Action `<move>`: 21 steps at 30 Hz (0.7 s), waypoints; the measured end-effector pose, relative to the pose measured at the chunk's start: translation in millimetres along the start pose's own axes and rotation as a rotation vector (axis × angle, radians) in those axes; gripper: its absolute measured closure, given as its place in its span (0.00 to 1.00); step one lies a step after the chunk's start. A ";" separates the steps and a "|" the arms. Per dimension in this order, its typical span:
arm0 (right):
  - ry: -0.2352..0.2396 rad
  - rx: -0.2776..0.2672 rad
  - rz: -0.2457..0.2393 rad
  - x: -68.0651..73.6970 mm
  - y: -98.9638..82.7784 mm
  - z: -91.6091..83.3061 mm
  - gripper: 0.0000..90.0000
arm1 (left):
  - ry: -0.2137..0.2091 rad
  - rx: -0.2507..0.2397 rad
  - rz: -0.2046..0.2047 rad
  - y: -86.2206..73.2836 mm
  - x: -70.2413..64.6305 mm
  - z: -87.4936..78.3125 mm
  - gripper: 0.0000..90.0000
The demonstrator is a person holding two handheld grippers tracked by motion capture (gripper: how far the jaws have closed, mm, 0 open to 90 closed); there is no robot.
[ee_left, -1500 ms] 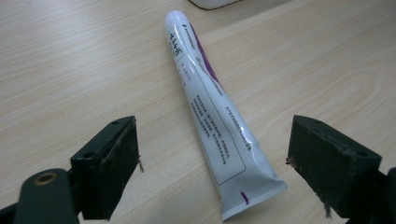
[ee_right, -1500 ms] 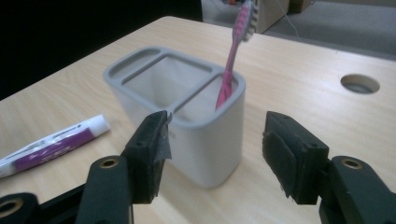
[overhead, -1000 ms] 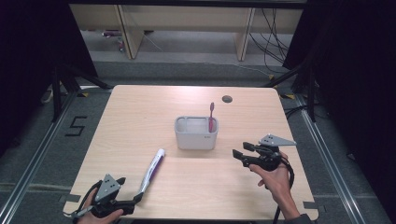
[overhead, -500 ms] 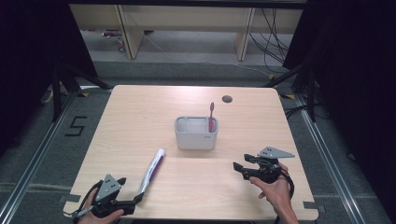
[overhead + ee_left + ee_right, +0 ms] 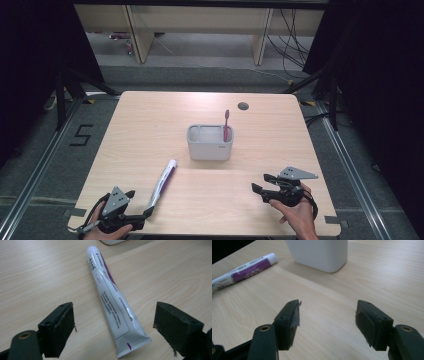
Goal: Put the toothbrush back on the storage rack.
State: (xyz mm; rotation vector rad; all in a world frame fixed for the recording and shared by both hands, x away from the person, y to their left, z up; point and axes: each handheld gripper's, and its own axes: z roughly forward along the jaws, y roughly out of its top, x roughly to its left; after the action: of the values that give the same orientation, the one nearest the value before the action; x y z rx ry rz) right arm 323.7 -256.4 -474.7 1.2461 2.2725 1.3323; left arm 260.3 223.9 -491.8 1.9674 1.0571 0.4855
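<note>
Toothpaste tube flat between released left fingers, untouched, right fingers spread, empty

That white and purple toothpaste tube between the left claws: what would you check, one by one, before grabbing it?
1. Left gripper open wide enough: ok, both jaws stand clear of the tube.
2. White and purple plastic toothpaste tube between the jaws: ok, its crimped end lies there, flat on the light wooden table.
3. Pads touching the tube: not yet, gaps on both sides.
4. Right gripper out of the way: ok, open and empty, jaws just opened further.
5. White rectangular plastic holder has room: ok, the red toothbrush stands in its right compartment, the left looks free.
</note>
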 end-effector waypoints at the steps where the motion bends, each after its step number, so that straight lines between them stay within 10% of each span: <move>1: 0.003 -0.005 -0.002 -0.2 -2.1 -0.3 0.40 | -0.007 -0.005 -0.001 -0.2 0.3 0.4 0.18; 21: 0.000 0.023 0.019 2.9 -25.0 -15.6 0.40 | -0.006 -0.007 0.006 -0.4 -0.2 0.5 0.18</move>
State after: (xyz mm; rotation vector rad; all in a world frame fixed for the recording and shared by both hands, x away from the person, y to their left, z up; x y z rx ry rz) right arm 299.3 -269.3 -485.3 1.2778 2.2882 1.3157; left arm 260.4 223.6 -492.4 1.9652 1.0454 0.4855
